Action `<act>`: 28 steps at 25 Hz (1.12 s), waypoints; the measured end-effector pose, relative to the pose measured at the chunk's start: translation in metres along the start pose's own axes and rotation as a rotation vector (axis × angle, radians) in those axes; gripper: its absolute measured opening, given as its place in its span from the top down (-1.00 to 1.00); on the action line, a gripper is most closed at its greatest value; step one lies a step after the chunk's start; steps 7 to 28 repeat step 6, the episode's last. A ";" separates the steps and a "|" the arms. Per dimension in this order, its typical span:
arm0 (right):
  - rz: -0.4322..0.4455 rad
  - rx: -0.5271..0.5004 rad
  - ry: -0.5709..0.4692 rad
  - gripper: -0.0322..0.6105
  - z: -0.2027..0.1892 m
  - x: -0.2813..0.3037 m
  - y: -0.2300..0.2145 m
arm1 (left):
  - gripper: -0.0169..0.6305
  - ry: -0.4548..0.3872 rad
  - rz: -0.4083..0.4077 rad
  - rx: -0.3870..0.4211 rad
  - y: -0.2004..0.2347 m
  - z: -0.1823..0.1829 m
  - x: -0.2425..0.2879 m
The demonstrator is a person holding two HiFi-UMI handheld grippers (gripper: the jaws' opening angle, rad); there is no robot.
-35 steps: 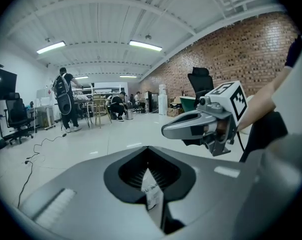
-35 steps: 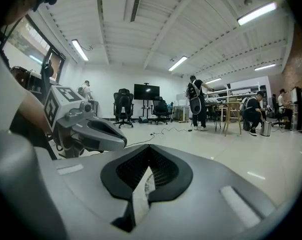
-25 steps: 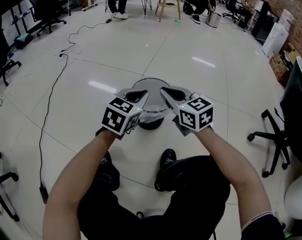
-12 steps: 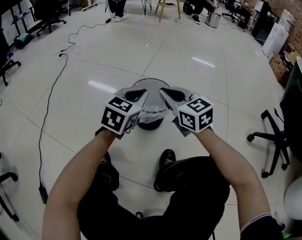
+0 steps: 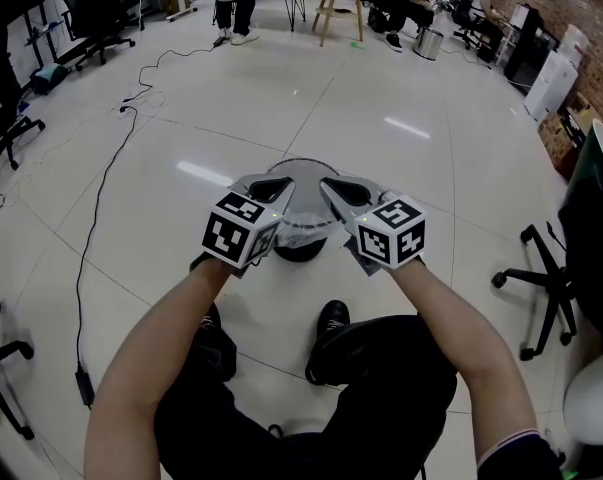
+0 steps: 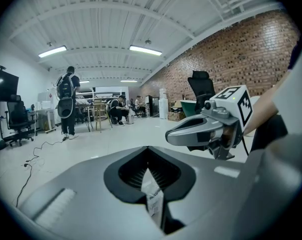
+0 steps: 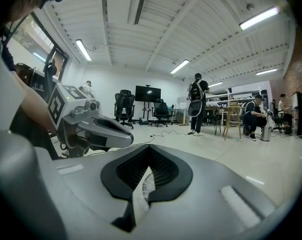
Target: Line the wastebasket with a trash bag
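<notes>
The left gripper (image 5: 269, 193) has its fingers clenched on an edge of the thin trash bag (image 5: 303, 230). The bag hangs between the two grippers, just above the round wastebasket (image 5: 301, 167) standing on the floor (image 5: 401, 98). Close beside it, the right gripper (image 5: 343, 192) has its fingers clamped on the same film.

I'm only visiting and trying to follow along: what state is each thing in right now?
left gripper: shut on the trash bag.
right gripper: shut on the trash bag.
trash bag: thin film pinched by both grippers, held above the wastebasket.
wastebasket: standing on the floor, mostly hidden under the grippers; bag not seen over its rim.
</notes>
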State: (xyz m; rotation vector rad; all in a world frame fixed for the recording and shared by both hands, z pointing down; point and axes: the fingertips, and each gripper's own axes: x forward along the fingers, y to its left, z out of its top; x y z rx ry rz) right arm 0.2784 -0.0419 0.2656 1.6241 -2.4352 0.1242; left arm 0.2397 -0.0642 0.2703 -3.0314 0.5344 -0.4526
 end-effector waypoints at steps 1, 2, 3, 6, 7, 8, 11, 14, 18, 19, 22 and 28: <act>0.000 -0.001 0.000 0.90 0.000 0.000 0.000 | 0.91 0.001 0.001 -0.001 0.000 0.000 0.000; 0.000 -0.001 0.001 0.90 -0.001 -0.001 0.000 | 0.91 0.002 0.002 -0.001 0.000 0.000 0.000; 0.000 -0.001 0.002 0.90 -0.001 -0.001 0.000 | 0.91 0.001 0.003 -0.002 0.000 0.000 0.000; 0.001 -0.001 0.003 0.90 -0.002 0.000 0.000 | 0.91 -0.001 0.006 -0.002 0.001 -0.001 0.000; 0.001 -0.001 0.003 0.90 -0.002 0.000 0.000 | 0.91 -0.001 0.006 -0.002 0.001 -0.001 0.000; 0.001 -0.001 0.003 0.90 -0.002 0.000 0.000 | 0.91 -0.001 0.006 -0.002 0.001 -0.001 0.000; 0.001 -0.001 0.003 0.90 -0.002 0.000 0.000 | 0.91 -0.001 0.006 -0.002 0.001 -0.001 0.000; 0.001 -0.001 0.003 0.90 -0.002 0.000 0.000 | 0.91 -0.001 0.006 -0.002 0.001 -0.001 0.000; 0.001 -0.001 0.003 0.90 -0.002 0.000 0.000 | 0.91 -0.001 0.006 -0.002 0.001 -0.001 0.000; 0.001 -0.001 0.003 0.90 -0.002 0.000 0.000 | 0.91 -0.001 0.006 -0.002 0.001 -0.001 0.000; 0.001 -0.001 0.003 0.90 -0.002 0.000 0.000 | 0.91 -0.001 0.006 -0.002 0.001 -0.001 0.000; 0.001 -0.001 0.003 0.90 -0.002 0.000 0.000 | 0.91 -0.001 0.006 -0.002 0.001 -0.001 0.000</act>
